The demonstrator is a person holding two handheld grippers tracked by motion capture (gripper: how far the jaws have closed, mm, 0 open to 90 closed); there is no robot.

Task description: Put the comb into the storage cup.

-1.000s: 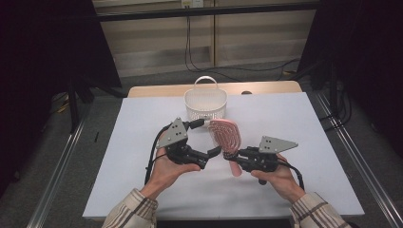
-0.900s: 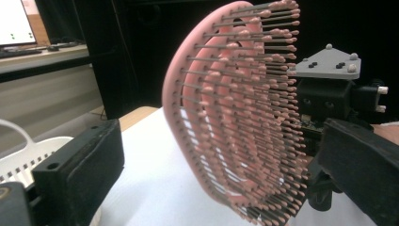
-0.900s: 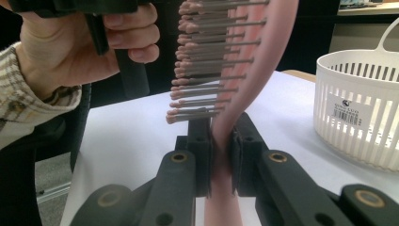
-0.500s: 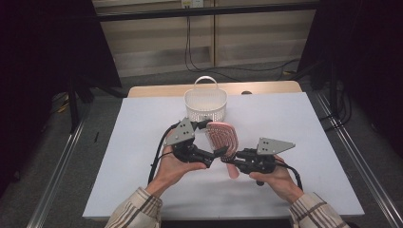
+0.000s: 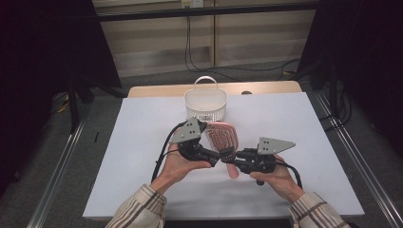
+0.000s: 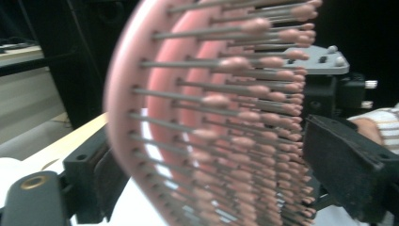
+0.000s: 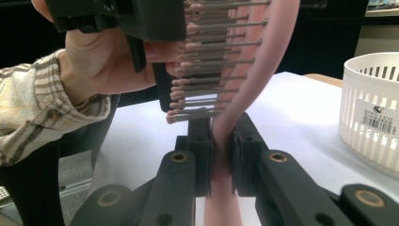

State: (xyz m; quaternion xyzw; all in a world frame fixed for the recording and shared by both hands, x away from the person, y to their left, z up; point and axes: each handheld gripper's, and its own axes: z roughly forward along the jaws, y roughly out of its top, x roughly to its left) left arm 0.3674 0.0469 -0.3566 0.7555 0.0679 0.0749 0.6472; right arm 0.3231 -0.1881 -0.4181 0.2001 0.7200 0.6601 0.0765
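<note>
The pink plastic paddle hairbrush (image 5: 222, 137), light and stiff, is held above the tabletop (image 5: 294, 123) by its narrow neck in the clamped right tool (image 5: 239, 155). The left tool (image 5: 217, 157) has just been narrowing around its springy bristled head; the rigid rim looks safer.

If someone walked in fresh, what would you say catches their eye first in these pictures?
Most likely the pink hairbrush, held up above the middle of the white table between two hand-held grippers. The right gripper is clamped on its handle just below the bristled head, while the left gripper has its fingers either side of the head and has just been closing on it. Behind them, a white slotted basket stands at the table's far edge.
</note>
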